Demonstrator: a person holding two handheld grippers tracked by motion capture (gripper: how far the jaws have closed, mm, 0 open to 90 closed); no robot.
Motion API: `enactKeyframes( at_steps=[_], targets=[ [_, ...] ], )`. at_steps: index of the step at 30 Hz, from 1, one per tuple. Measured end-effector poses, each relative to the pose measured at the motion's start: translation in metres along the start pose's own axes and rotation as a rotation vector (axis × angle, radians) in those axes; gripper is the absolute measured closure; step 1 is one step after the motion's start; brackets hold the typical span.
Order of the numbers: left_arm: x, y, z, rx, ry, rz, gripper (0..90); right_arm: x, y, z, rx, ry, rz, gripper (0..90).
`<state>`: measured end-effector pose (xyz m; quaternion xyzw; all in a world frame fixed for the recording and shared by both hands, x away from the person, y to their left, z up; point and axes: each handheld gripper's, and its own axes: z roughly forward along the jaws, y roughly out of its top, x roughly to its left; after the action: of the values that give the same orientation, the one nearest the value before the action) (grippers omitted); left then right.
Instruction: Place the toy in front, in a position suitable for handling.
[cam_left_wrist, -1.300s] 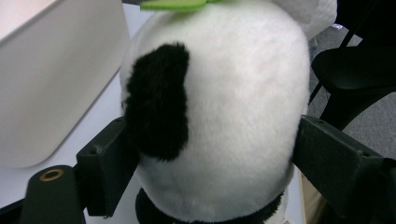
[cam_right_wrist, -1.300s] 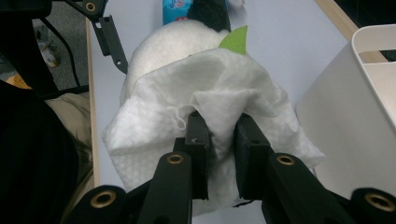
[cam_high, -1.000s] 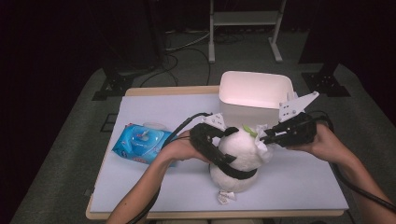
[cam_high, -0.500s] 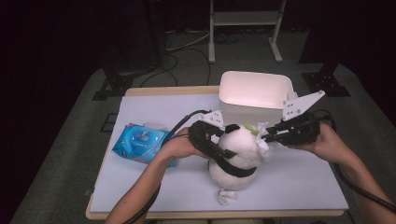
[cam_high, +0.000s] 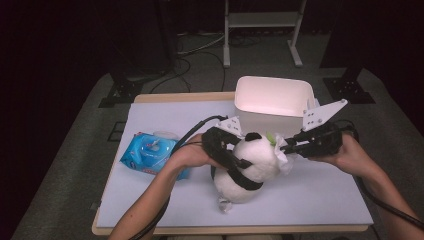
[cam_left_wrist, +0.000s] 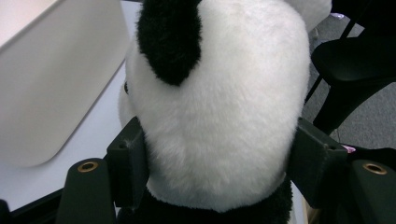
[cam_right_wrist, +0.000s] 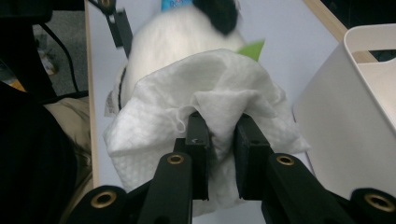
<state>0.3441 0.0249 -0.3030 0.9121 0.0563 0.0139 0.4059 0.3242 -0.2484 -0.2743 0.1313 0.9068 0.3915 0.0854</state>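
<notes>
left claw (cam_high: 235, 155) clamped on the panda (cam_high: 250, 167), jaws just closed in against both sides of its white head, fur bulging between them. right claw (cam_high: 292, 146) pinching a white wipe (cam_right_wrist: 210, 107), pressed to the panda straight ahead of its jaws. white bin (cam_high: 272, 102) just beside the right claw, behind the panda. blue wipe pack (cam_high: 150, 155) on the bench (cam_high: 320, 195), behind the left claw's wrist.
</notes>
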Motion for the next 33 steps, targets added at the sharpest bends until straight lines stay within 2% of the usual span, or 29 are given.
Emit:
enactKeyframes(
  at_steps=[2, 5, 15, 18, 20, 23, 26, 33],
  targets=[
    [-0.002, 0.004, 0.005, 0.007, -0.005, 0.010, 30.5, 0.000, 0.003, -0.003, -0.002, -0.004, -0.007, 77.1],
    [-0.002, 0.006, 0.007, 0.012, -0.007, 0.014, 30.1, 0.001, 0.006, -0.003, 0.029, -0.017, -0.015, 77.0],
    [-0.004, 0.010, 0.010, 0.022, -0.010, 0.026, 29.5, 0.001, 0.011, -0.007, 0.032, -0.021, -0.029, 77.1],
    [-0.007, 0.014, 0.016, 0.021, -0.023, 0.045, 29.5, 0.001, 0.015, -0.014, -0.027, -0.013, -0.018, 77.2],
    [-0.009, 0.018, 0.021, 0.032, -0.024, 0.062, 29.4, 0.003, 0.020, -0.011, 0.011, -0.017, -0.040, 77.1],
    [-0.009, 0.021, 0.025, 0.051, -0.021, 0.062, 29.0, 0.007, 0.024, -0.002, 0.076, -0.028, -0.066, 77.0],
    [-0.009, 0.020, 0.026, 0.048, -0.024, 0.063, 29.1, 0.005, 0.020, -0.003, 0.065, -0.015, -0.048, 77.0],
    [-0.008, 0.020, 0.025, 0.038, -0.020, 0.057, 31.6, 0.002, 0.006, -0.003, 0.077, -0.020, -0.020, 77.0]
  ],
)
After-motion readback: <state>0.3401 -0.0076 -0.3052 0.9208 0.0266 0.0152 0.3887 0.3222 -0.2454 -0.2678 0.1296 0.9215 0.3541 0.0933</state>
